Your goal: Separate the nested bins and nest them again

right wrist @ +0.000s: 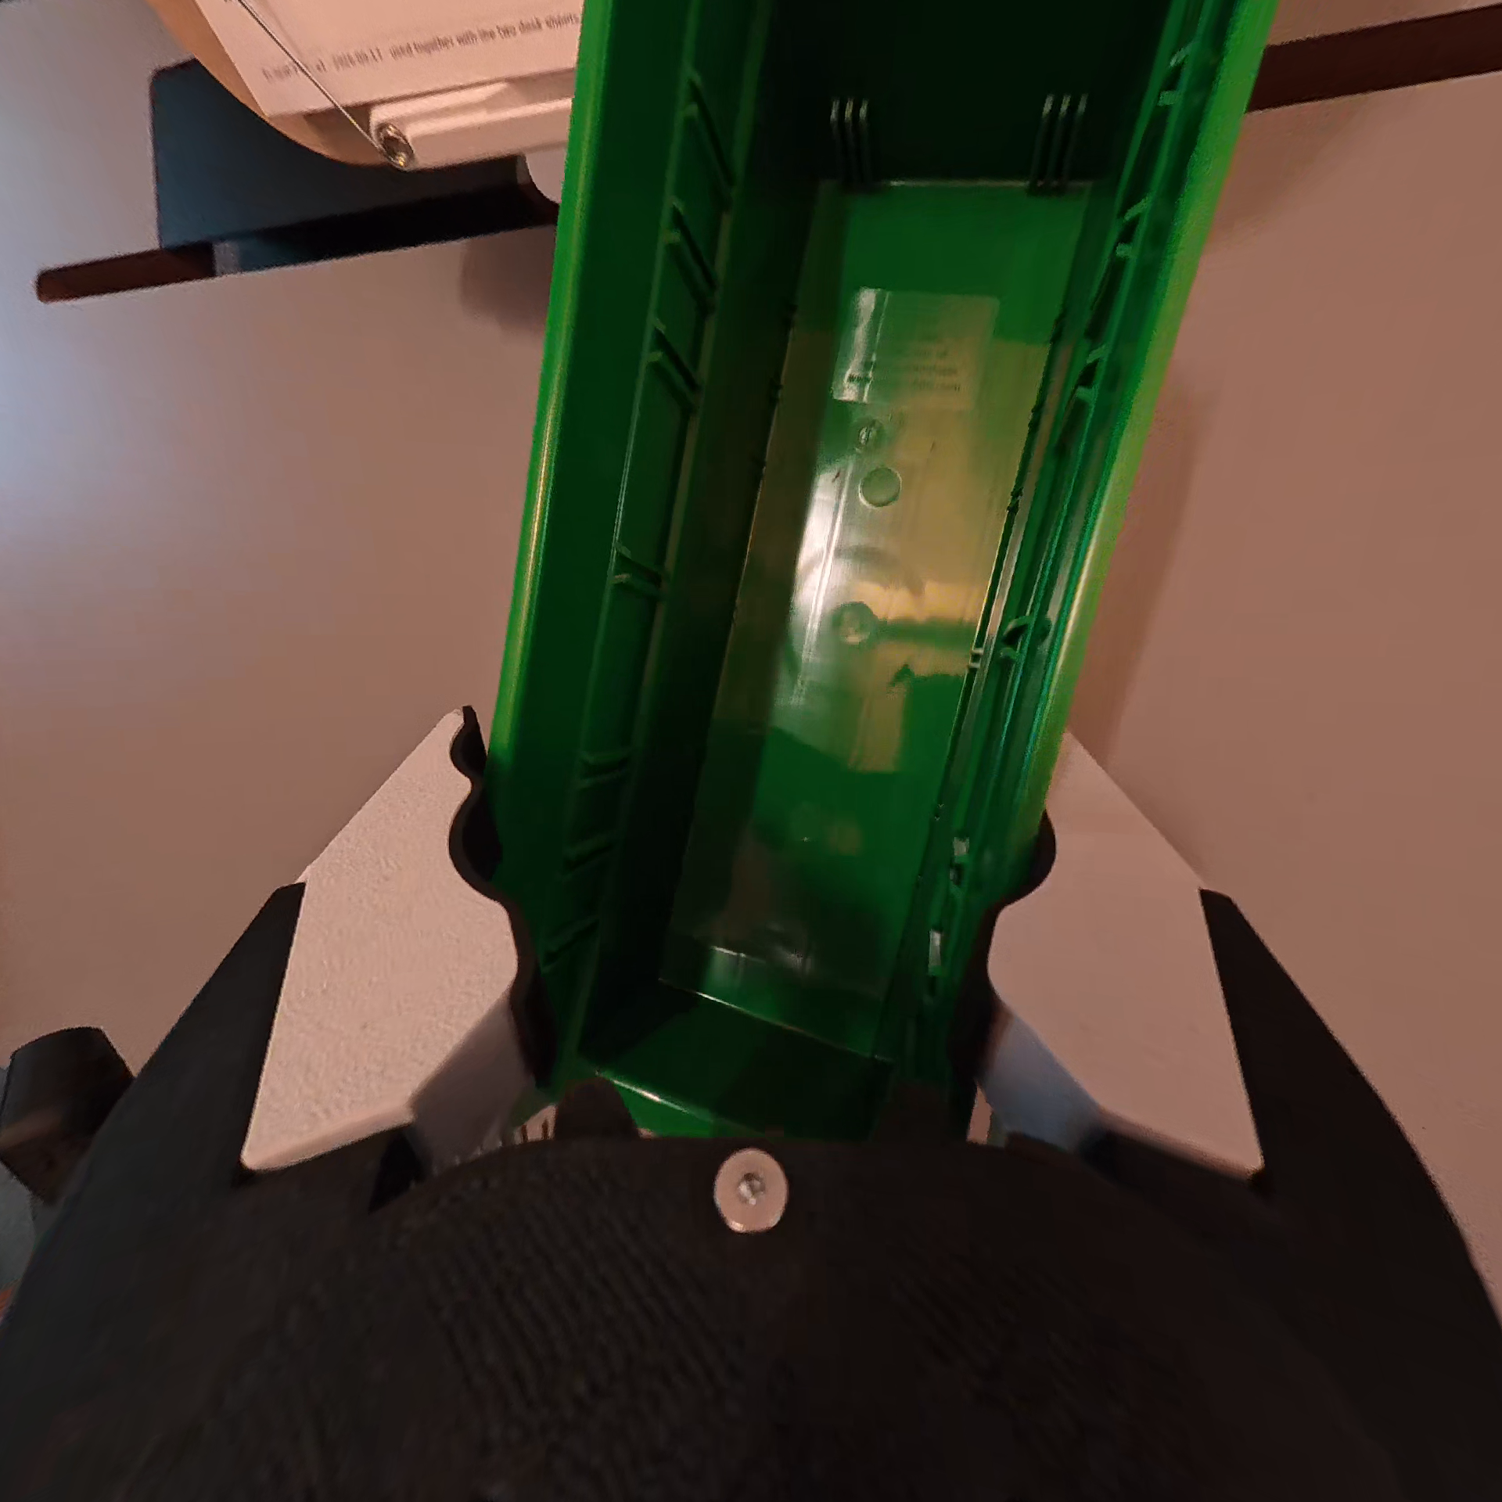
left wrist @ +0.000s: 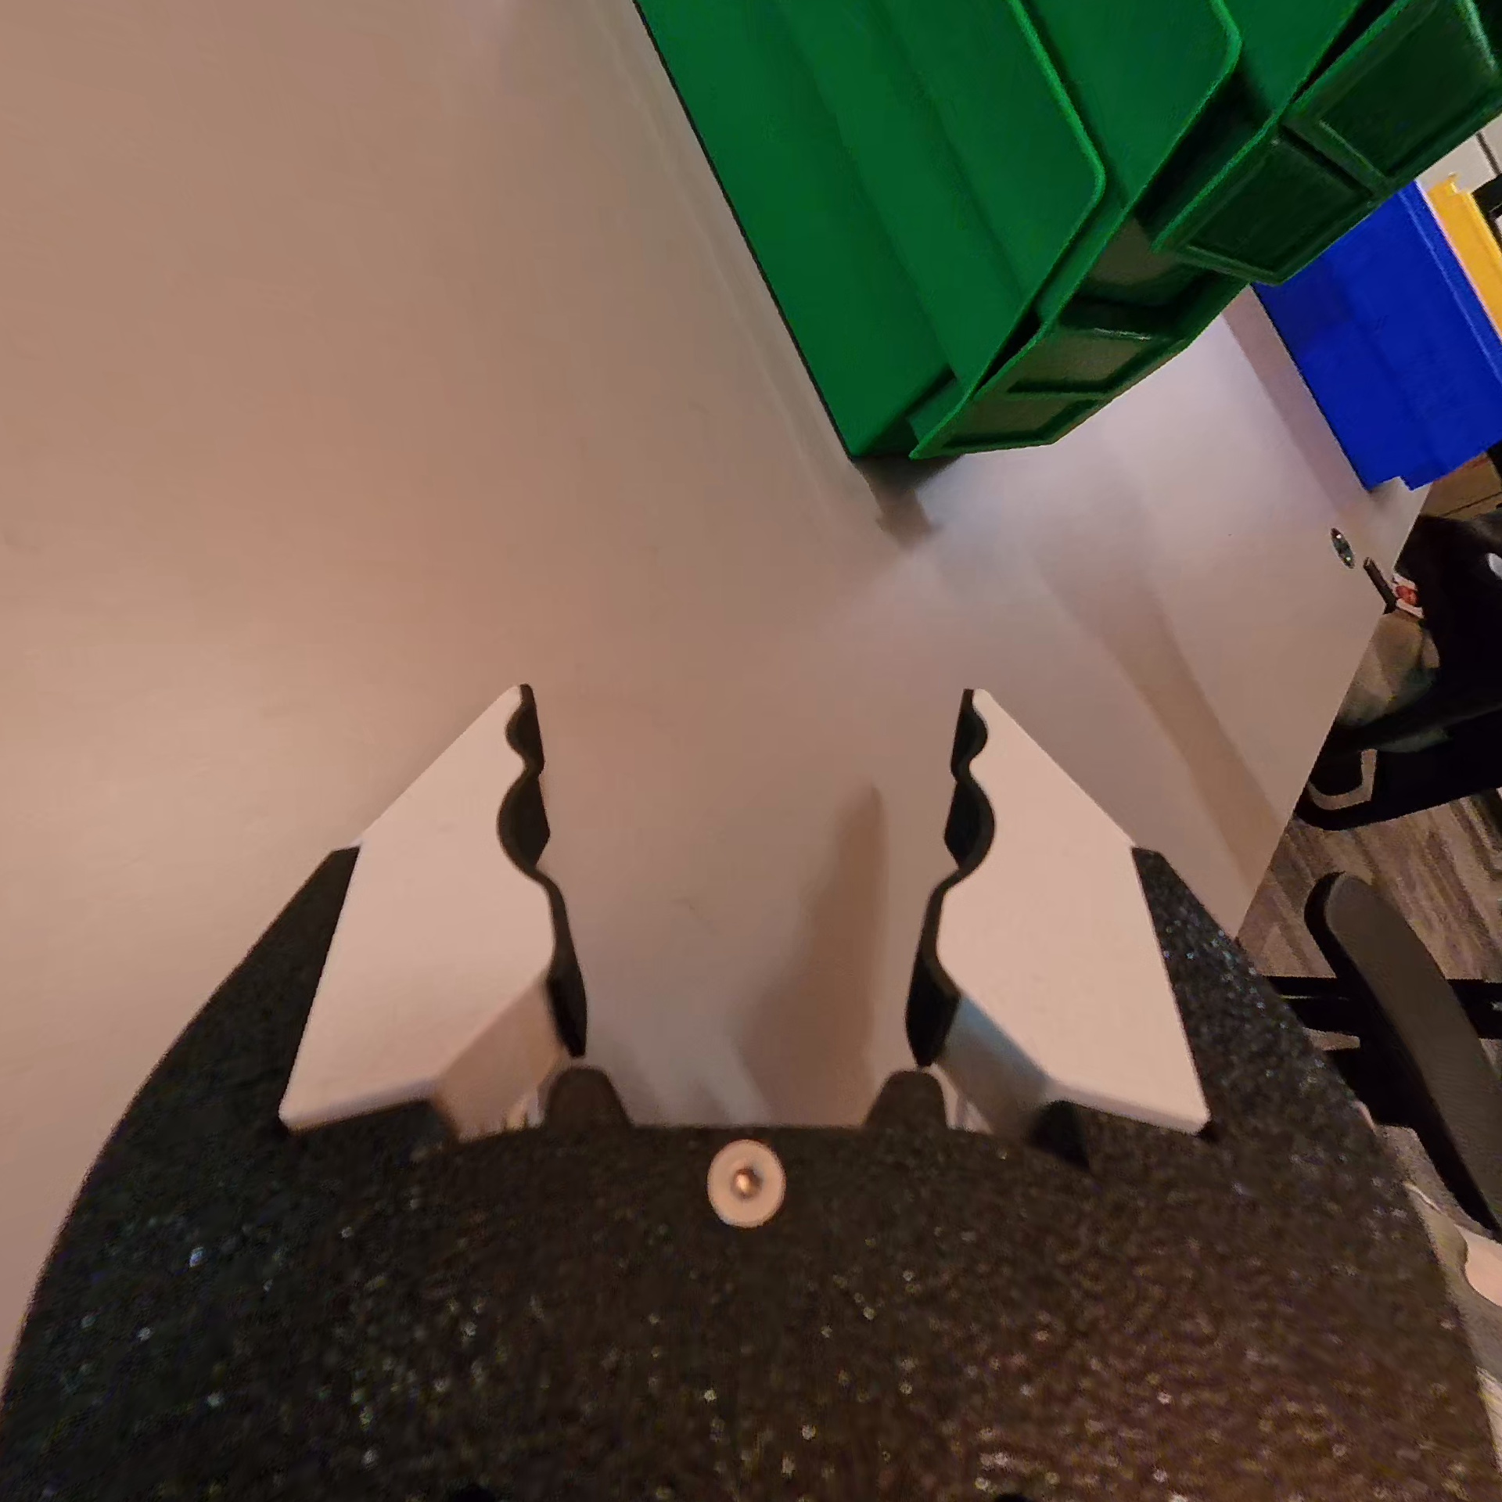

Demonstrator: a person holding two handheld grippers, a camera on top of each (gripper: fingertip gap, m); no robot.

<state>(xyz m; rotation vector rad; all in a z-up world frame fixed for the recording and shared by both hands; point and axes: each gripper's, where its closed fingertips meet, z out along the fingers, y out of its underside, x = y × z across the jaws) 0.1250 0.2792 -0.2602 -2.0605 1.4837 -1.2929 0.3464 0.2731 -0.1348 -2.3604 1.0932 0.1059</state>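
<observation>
In the left wrist view, a stack of nested green bins (left wrist: 935,203) lies on the pale table (left wrist: 325,406) at the upper right, the bins staggered one inside another. My left gripper (left wrist: 746,692) is open and empty, hovering over bare table short of the stack. In the right wrist view, my right gripper (right wrist: 764,727) is shut on a long green bin (right wrist: 878,488), one finger against each outer side wall. I look into the bin's open inside, which is empty and has a clear sticker on its floor. The right gripper is not seen in the left view.
A blue bin (left wrist: 1398,341) and a yellow one (left wrist: 1463,236) stand behind the green stack near the table's right edge. A dark chair (left wrist: 1414,715) is beyond that edge. A white sheet on a box (right wrist: 390,65) and a dark ledge (right wrist: 284,219) lie past the held bin.
</observation>
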